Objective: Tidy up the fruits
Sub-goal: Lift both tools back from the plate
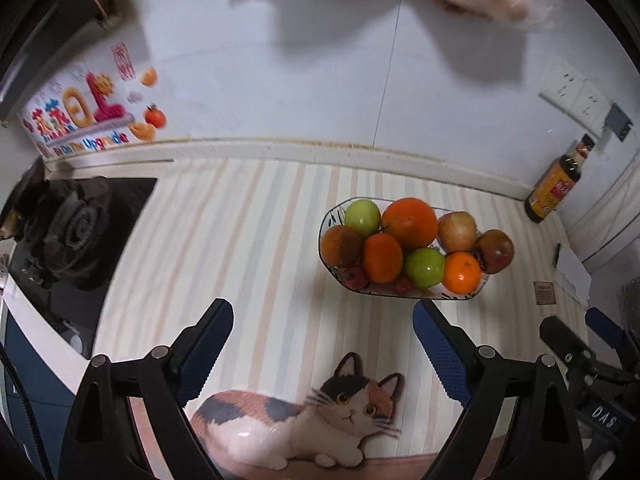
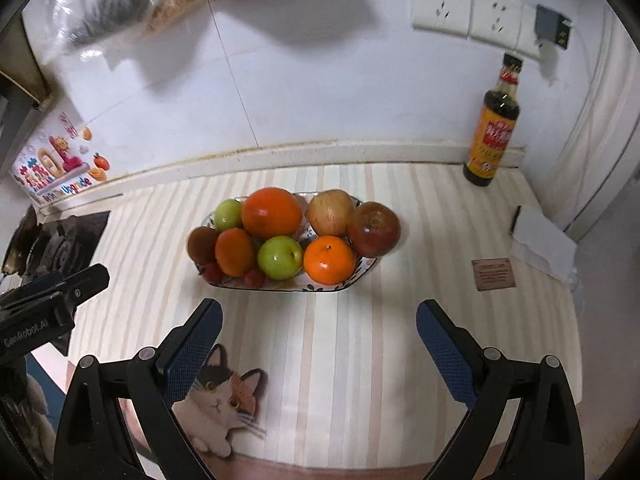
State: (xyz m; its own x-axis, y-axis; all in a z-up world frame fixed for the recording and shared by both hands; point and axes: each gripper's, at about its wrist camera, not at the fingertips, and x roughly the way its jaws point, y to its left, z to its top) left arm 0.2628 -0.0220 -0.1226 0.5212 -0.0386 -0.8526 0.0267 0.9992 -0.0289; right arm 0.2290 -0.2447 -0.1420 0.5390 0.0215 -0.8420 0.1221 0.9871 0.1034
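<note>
An oval patterned bowl (image 1: 333, 216) (image 2: 362, 276) stands on the striped mat, piled with fruit. In it are a large orange (image 1: 409, 222) (image 2: 272, 212), two green apples (image 1: 362, 217) (image 1: 424, 267), smaller oranges (image 1: 462, 273) (image 2: 329, 260), reddish apples (image 1: 495, 251) (image 2: 374, 229) and small red fruits (image 1: 355, 277). My left gripper (image 1: 322, 312) hangs open above the mat, just in front of the bowl, nothing between its fingers. My right gripper (image 2: 319, 308) is open too, also in front of the bowl and holding nothing.
A gas stove (image 1: 72, 228) sits at the left. A dark sauce bottle (image 2: 494, 120) stands against the back wall at the right, under wall sockets (image 2: 468, 10). A brown card (image 2: 494, 275) and white paper (image 2: 544, 246) lie at the right. A cat picture (image 1: 320, 416) marks the mat's front.
</note>
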